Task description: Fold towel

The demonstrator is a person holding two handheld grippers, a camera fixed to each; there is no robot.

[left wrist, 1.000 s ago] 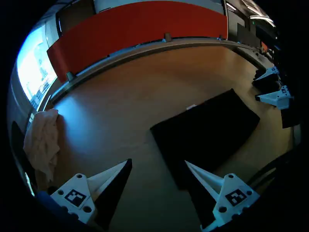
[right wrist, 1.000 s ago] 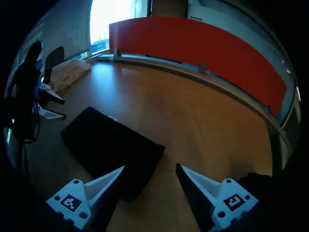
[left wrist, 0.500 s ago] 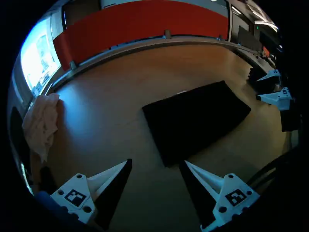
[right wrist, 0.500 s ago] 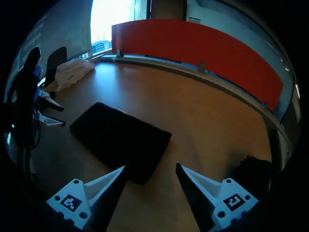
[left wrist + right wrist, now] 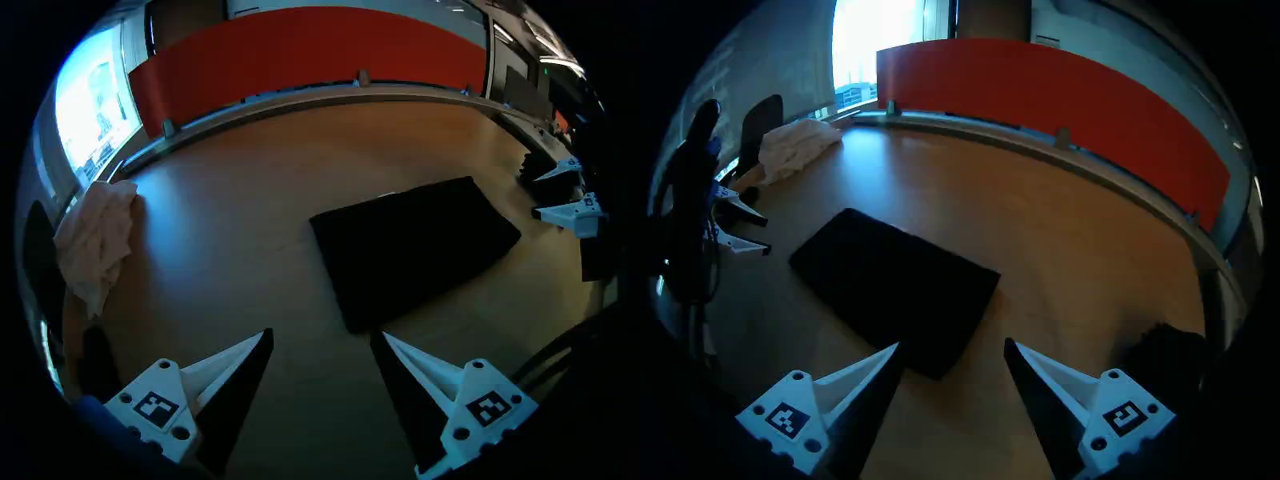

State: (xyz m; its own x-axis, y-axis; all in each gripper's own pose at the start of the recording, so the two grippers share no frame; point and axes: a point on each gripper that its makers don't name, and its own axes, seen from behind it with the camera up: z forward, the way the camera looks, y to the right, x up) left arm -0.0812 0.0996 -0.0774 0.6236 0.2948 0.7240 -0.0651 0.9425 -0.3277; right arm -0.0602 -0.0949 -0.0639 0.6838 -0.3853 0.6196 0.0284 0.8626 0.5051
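Note:
A black towel (image 5: 416,244) lies flat as a folded rectangle on the wooden table; the right gripper view has the same towel (image 5: 896,288) ahead and left. My left gripper (image 5: 320,340) hangs open above the table, just short of the towel's near corner, with nothing between its fingers. My right gripper (image 5: 952,352) is open too, its left finger over the towel's near edge without touching it. The right gripper (image 5: 570,196) also appears at the far right of the left gripper view, and the left gripper (image 5: 740,228) at the left edge of the right gripper view.
A crumpled pale cloth (image 5: 96,240) lies at the table's left end, also seen as a pale cloth (image 5: 796,144) near the window. A red partition (image 5: 304,52) runs along the table's far edge. A dark pile (image 5: 1164,352) sits at the right. Dark chairs (image 5: 760,124) stand beyond.
Both grippers have drawn back and up from the towel, which now sits farther ahead in both views. The towel itself lies as before, and both grippers stay open.

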